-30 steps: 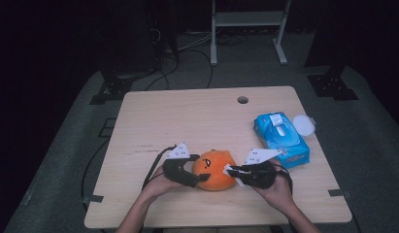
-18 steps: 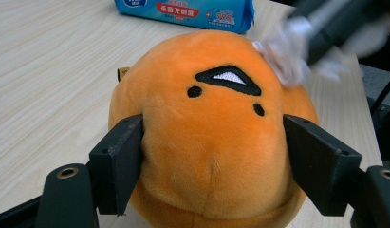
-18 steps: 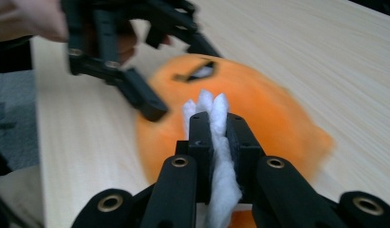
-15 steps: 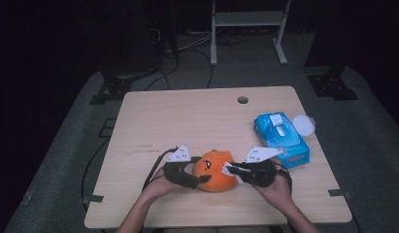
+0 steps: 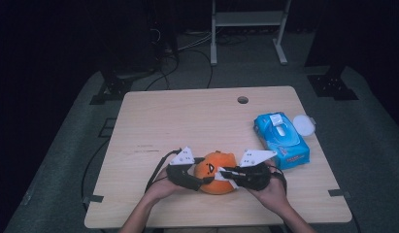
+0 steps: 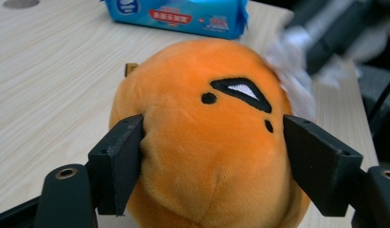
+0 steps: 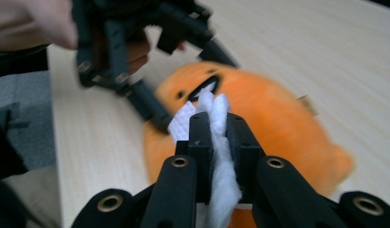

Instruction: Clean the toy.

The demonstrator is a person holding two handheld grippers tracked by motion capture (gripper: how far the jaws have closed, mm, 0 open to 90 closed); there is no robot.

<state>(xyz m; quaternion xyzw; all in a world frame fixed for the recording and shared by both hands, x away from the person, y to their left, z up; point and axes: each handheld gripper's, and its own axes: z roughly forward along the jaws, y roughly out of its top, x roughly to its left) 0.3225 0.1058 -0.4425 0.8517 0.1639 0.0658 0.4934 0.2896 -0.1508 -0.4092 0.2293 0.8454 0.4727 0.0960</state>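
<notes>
An orange plush toy [image 5: 215, 172] with a black-and-white face [image 6: 240, 90] sits near the table's front edge. My left gripper [image 6: 211, 147] is shut on the plush toy, one jaw pressed into each side. My right gripper [image 7: 217, 133] is shut on a white wipe [image 7: 216, 156], whose crumpled end touches the plush toy [image 7: 273, 118] by its face. In the high view the left gripper [image 5: 194, 180] holds the toy from the left and the right gripper [image 5: 225, 173] meets it from the right.
A blue pack of wet wipes [image 5: 281, 139] lies at the right of the table [image 5: 187, 121], with a white round lid [image 5: 304, 124] beside it. A cable hole [image 5: 242, 100] is at the back. Cables trail off the front left.
The right gripper with the wipe has shifted slightly against the toy's face. The left gripper and the plush toy stay in place.
</notes>
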